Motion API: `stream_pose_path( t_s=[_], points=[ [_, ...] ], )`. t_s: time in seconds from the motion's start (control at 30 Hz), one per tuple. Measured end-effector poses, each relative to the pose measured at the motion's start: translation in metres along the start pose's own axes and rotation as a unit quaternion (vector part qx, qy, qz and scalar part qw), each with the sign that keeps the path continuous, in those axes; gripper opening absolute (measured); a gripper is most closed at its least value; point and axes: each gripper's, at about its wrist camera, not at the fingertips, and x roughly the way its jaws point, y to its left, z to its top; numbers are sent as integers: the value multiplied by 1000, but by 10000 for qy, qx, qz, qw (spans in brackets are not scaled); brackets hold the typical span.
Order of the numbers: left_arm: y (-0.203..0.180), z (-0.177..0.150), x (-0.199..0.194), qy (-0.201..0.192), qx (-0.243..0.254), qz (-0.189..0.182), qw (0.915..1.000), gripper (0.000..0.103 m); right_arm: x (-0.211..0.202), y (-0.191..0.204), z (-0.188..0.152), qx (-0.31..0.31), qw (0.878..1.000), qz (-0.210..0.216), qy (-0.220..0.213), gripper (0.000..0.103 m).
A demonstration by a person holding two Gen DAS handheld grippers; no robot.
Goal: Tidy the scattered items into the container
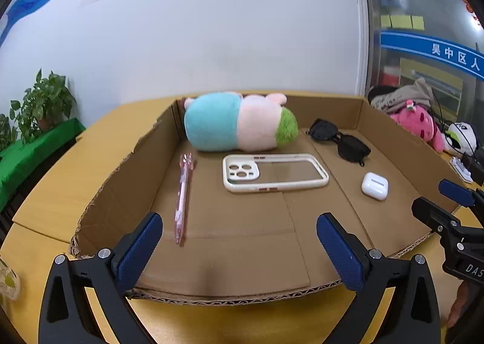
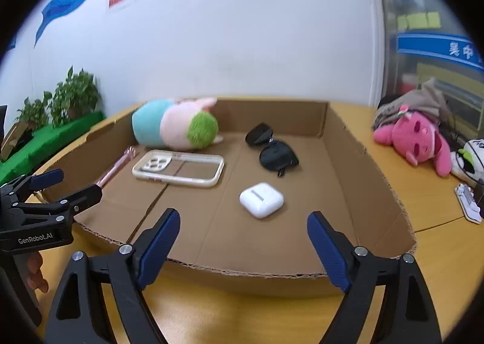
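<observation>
Five items are seen lying inside the shallow brown cardboard tray [image 1: 357, 108], which rests on the round yellow wooden table [image 1: 90, 144]. The small white glossy earbud case [image 2: 261, 199] lies near the tray's front right; it is judged light, hard and slippery, best pinched across its flat sides. The black folded sunglasses [image 2: 275, 152] lie behind it and are judged fragile, to be taken at the frame bridge rather than the lenses. The cream-rimmed clear phone case [image 1: 275, 173] lies flat in the middle; it is thin and springy, and only a rim could be gripped. The slim pink pen [image 1: 183, 199] lies at the left, apt to roll. The soft blue, pink and green plush toy [image 1: 239, 121] rests against the back wall and would compress under any grip.

The left gripper [image 1: 239, 248] is held before the tray's front edge with its blue-padded jaws wide apart and nothing between them. The right gripper [image 2: 243, 248] is likewise spread and empty. A pink plush doll [image 2: 417, 138] is left on the table, outside the tray at the right.
</observation>
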Motion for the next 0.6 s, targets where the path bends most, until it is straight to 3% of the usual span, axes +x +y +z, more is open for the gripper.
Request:
stream_pose_path(
  t_s=[0.6],
  points=[
    [0, -3, 0, -28, -76, 29, 10000, 103, -1, 0, 1, 17, 10000, -63, 36, 93]
  ],
)
